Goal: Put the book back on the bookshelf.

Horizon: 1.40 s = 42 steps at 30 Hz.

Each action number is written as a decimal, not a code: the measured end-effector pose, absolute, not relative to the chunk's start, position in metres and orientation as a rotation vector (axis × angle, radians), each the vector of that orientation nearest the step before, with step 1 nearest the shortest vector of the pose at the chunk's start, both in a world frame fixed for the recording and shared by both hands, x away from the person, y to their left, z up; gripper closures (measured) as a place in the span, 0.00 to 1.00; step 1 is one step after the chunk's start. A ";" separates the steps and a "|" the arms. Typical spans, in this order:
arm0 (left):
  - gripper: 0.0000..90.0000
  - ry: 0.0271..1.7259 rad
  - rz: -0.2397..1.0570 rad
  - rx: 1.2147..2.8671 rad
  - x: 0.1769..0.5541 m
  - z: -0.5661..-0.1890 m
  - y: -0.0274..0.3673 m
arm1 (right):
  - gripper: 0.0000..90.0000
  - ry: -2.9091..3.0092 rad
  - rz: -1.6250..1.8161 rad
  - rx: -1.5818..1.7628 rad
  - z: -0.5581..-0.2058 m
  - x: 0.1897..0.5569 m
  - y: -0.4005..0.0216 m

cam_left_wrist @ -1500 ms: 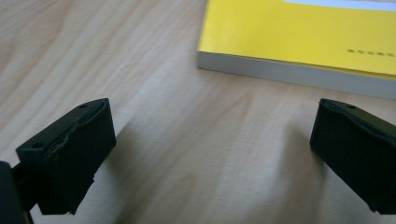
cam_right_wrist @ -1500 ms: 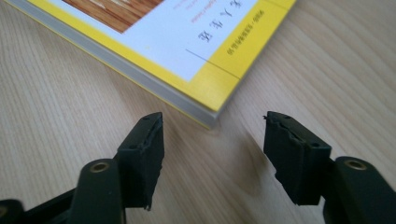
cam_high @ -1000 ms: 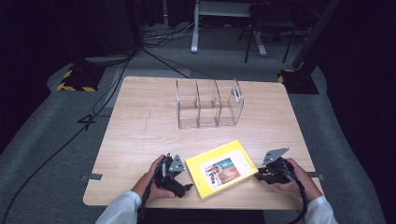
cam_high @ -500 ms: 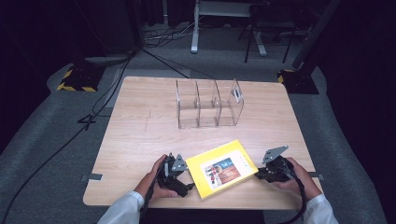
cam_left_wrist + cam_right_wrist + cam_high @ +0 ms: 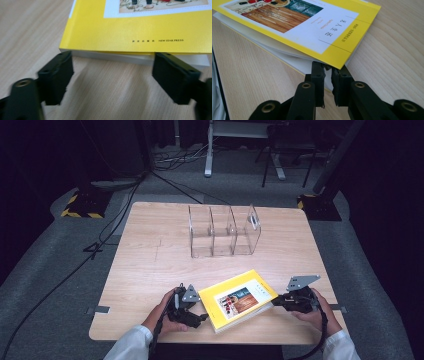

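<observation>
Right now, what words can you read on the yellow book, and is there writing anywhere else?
"NEW STAR PRESS" - on the yellow book, along the cover's edge near the left gripper.
Small characters beside it - too small to read.
"Agatha Christie" - probably, in tiny upside-down print on the cover's white panel in the right gripper view; blurry.
Large Chinese characters next to it - upside down, not clear enough to quote.
Label on the clear organizer - too small to read.

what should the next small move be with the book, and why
Probably lift the right gripper a little to raise that corner. Its jaws have just closed and look pinched on the lower pages under the book cover's corner, while the left gripper stands open at the opposite edge, its jaws closing slightly, touching but not gripping. The empty clear rack waits behind.
</observation>
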<state>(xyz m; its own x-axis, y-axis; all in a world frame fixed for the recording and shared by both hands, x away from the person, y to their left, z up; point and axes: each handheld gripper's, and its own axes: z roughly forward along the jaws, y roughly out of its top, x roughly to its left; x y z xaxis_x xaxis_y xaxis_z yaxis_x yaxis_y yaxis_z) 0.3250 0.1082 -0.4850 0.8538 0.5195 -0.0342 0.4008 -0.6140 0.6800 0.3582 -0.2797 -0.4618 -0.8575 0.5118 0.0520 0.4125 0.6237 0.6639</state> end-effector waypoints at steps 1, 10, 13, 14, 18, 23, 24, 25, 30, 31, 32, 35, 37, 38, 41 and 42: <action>0.19 0.636 0.213 2.306 0.322 -0.480 0.107 | 0.90 2.686 1.060 0.772 -0.461 0.358 -0.278; 0.22 0.540 0.270 2.288 0.312 -0.452 0.103 | 0.90 2.591 1.175 0.799 -0.454 0.358 -0.273; 0.20 0.577 0.231 2.300 0.318 -0.454 0.114 | 0.90 2.561 1.200 0.803 -0.453 0.358 -0.271; 0.20 0.577 0.231 2.313 0.318 -0.456 0.117 | 0.90 2.558 1.203 0.803 -0.453 0.358 -0.271; 0.20 0.574 0.212 2.287 0.315 -0.454 0.130 | 0.90 2.535 1.223 0.808 -0.451 0.358 -0.269; 0.20 0.558 0.262 2.247 0.311 -0.443 0.102 | 0.90 2.495 1.268 0.813 -0.450 0.360 -0.263; 0.20 0.519 0.251 2.245 0.309 -0.440 0.091 | 0.89 2.488 1.262 0.804 -0.449 0.360 -0.262; 0.20 0.503 0.255 2.247 0.308 -0.438 0.085 | 0.89 2.477 1.257 0.806 -0.448 0.359 -0.260; 0.20 0.484 0.180 2.218 0.312 -0.430 0.061 | 0.89 2.450 1.279 0.816 -0.448 0.361 -0.259; 0.20 0.492 0.178 2.226 0.313 -0.431 0.056 | 0.89 2.447 1.288 0.819 -0.448 0.362 -0.259; 0.21 0.495 0.204 2.269 0.314 -0.434 0.047 | 0.89 2.444 1.290 0.821 -0.448 0.362 -0.258; 0.20 0.506 0.196 2.300 0.314 -0.439 0.037 | 0.89 2.440 1.282 0.816 -0.448 0.363 -0.256; 0.21 0.507 0.189 2.330 0.314 -0.445 0.029 | 0.89 2.433 1.279 0.818 -0.447 0.362 -0.255; 0.24 0.504 0.190 2.339 0.313 -0.448 0.026 | 0.89 2.431 1.278 0.817 -0.447 0.362 -0.254; 0.31 0.514 0.210 2.348 0.311 -0.454 0.023 | 0.89 2.421 1.283 0.821 -0.446 0.363 -0.252; 0.36 0.524 0.221 2.349 0.311 -0.456 0.022 | 0.89 2.419 1.284 0.821 -0.446 0.363 -0.251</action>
<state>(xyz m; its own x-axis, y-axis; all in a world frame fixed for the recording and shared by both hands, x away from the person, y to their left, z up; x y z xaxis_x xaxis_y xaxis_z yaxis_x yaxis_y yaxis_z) 0.3113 0.0223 -0.4559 0.9031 0.4292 0.0112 0.3082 -0.6662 0.6791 0.3632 -0.2513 -0.4464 -0.7988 0.6013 0.0170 0.3512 0.4431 0.8248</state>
